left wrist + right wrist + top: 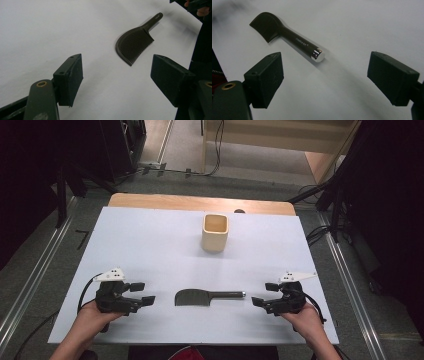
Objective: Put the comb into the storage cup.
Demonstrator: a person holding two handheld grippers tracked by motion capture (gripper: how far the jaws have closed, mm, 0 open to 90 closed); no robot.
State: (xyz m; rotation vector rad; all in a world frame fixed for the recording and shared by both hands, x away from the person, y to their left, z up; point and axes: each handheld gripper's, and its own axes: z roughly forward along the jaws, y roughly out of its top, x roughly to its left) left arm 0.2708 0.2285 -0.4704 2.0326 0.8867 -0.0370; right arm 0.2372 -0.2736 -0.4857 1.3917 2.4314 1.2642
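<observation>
A white rectangular table (150, 240) carries a cream square-mouthed cup (215, 233) toward its far edge. Nearer the person lies a dark fan-shaped plastic comb with a chrome-capped handle (200, 297), flat between the left gripper (141, 293) and right gripper (264, 294), both empty, jaws wide apart, clear of it.

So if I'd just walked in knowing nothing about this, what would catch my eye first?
Probably the dark comb lying flat on the white table, near its front edge, with its handle pointing toward the right gripper. It lies between that one and the left gripper, both hand-held, with jaws open and touching nothing. Farther back stands a cream-coloured square cup, alone and upright.
</observation>
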